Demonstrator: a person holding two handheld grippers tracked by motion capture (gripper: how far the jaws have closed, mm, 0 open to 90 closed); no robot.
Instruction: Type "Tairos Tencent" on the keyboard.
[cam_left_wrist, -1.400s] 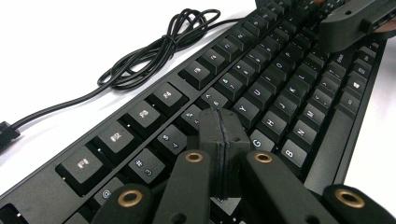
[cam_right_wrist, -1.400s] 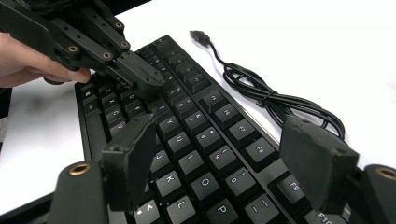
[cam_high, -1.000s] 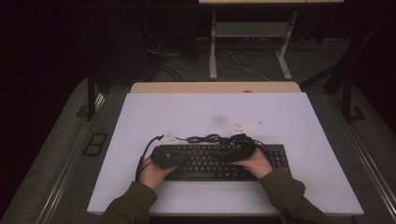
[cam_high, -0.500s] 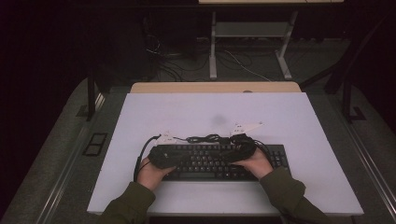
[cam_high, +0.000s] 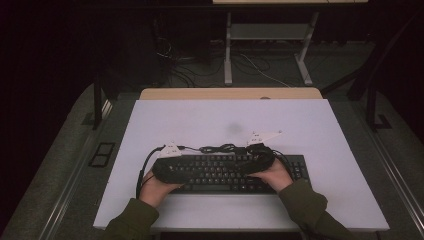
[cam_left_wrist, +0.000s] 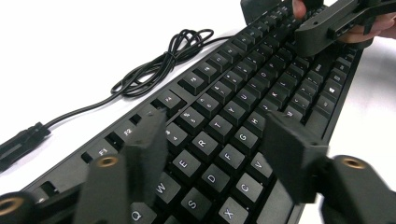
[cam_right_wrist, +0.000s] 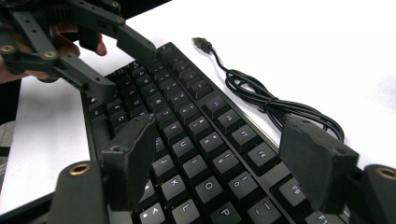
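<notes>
A black keyboard (cam_high: 220, 172) lies flat on the white table (cam_high: 210, 120), with its coiled black cable (cam_high: 220, 148) behind it. My left gripper (cam_high: 200, 172) hovers over the left half of the keyboard (cam_left_wrist: 224, 107). This gripper (cam_left_wrist: 217, 128) has just been opening its jaws; they stand apart above the letter keys with nothing between them. My right gripper (cam_high: 245, 167) hovers over the right half. Its jaws (cam_right_wrist: 219, 130) are spread wide above the keyboard (cam_right_wrist: 196, 126) and grip nothing. The two grippers point toward each other.
The cable (cam_right_wrist: 261, 98) ends in a loose USB plug (cam_right_wrist: 201, 43) on the bare table. A tan board (cam_high: 230, 93) borders the table's far edge. A dark floor with a metal stand (cam_high: 270, 35) lies beyond.
The left gripper has edged slightly to the left over the keyboard. The right hand has kept still, and the keyboard has not moved.
</notes>
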